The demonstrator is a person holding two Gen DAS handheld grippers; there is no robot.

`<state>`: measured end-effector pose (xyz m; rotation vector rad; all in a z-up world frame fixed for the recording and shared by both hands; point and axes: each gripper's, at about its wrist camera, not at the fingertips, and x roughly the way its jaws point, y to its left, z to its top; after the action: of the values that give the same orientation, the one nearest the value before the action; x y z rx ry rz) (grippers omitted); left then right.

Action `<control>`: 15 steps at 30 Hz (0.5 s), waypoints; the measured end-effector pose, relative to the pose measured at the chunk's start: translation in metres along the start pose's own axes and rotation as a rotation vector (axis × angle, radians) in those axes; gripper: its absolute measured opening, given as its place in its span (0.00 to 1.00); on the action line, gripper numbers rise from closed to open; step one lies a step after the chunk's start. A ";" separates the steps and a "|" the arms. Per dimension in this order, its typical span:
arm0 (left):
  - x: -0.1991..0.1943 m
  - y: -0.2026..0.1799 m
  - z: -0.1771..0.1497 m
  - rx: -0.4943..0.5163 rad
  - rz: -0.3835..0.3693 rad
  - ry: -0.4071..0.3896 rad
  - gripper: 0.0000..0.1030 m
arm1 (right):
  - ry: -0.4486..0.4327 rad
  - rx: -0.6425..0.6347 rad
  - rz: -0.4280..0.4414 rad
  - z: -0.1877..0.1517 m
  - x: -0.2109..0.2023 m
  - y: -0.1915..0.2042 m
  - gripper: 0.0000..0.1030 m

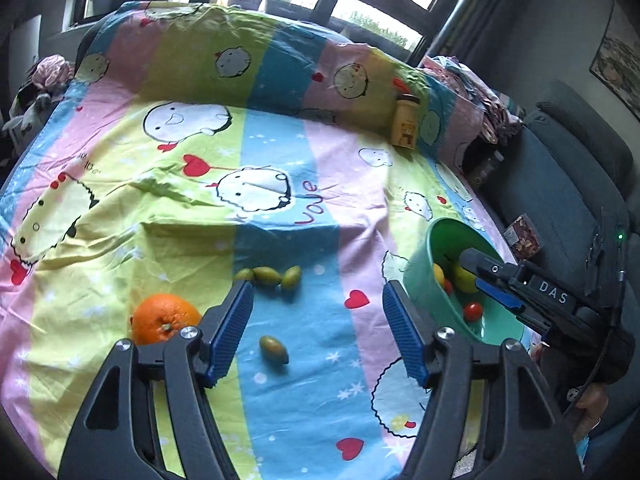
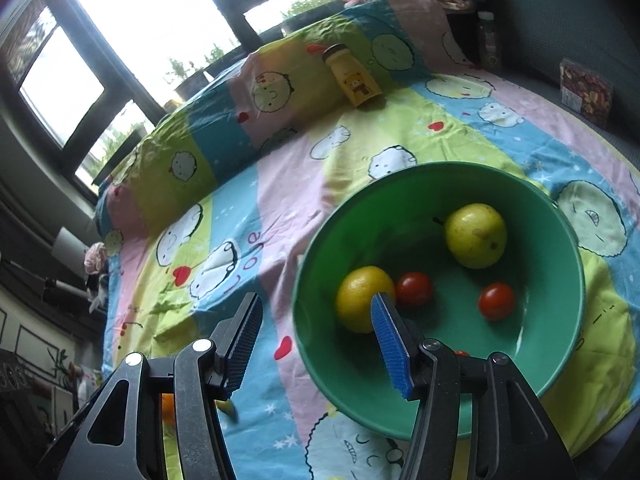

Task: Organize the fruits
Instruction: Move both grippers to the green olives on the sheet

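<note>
A green bowl (image 2: 532, 200) sits on the cartoon sheet and holds a yellow pear (image 2: 476, 236), a lemon (image 2: 360, 300) and two red tomatoes (image 2: 496, 301). My right gripper (image 2: 316, 312) is open and empty, its jaws straddling the bowl's near left rim. In the left wrist view an orange (image 1: 164, 318), three small green fruits (image 1: 268, 276) in a row and one more green fruit (image 1: 274, 349) lie on the sheet. My left gripper (image 1: 318, 304) is open and empty, above the single green fruit. The bowl (image 1: 420, 280) and the right gripper (image 1: 480, 272) show at its right.
A yellow bottle (image 1: 406, 125) stands at the raised back of the sheet, also in the right wrist view (image 2: 354, 76). A grey sofa (image 1: 560, 184) with a snack packet (image 1: 522, 234) lies to the right. Windows are behind.
</note>
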<state>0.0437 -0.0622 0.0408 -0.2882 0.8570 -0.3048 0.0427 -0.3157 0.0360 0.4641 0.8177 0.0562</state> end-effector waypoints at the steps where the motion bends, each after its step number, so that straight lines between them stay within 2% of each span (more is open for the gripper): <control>1: 0.001 0.003 -0.002 -0.007 0.003 0.010 0.64 | 0.012 -0.025 0.016 -0.001 0.003 0.008 0.56; 5: 0.014 0.007 -0.018 -0.022 0.011 0.070 0.63 | 0.089 -0.097 0.098 -0.010 0.026 0.039 0.56; 7: 0.023 0.006 -0.024 -0.008 0.022 0.107 0.55 | 0.134 -0.113 0.151 -0.012 0.041 0.050 0.56; 9: 0.032 0.005 -0.028 -0.006 0.039 0.131 0.50 | 0.185 -0.120 0.189 -0.015 0.058 0.058 0.55; 11: 0.042 0.006 -0.032 -0.005 0.035 0.157 0.48 | 0.219 -0.119 0.181 -0.016 0.075 0.061 0.55; 13: 0.052 0.007 -0.035 -0.003 0.041 0.191 0.43 | 0.252 -0.123 0.143 -0.017 0.092 0.061 0.45; 14: 0.056 0.008 -0.037 -0.002 0.052 0.205 0.41 | 0.272 -0.116 0.141 -0.017 0.100 0.060 0.38; 15: 0.060 0.011 -0.038 -0.011 0.056 0.216 0.39 | 0.292 -0.104 0.150 -0.017 0.107 0.059 0.35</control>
<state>0.0531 -0.0795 -0.0277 -0.2434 1.0785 -0.2820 0.1122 -0.2326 -0.0233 0.4229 1.0594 0.3097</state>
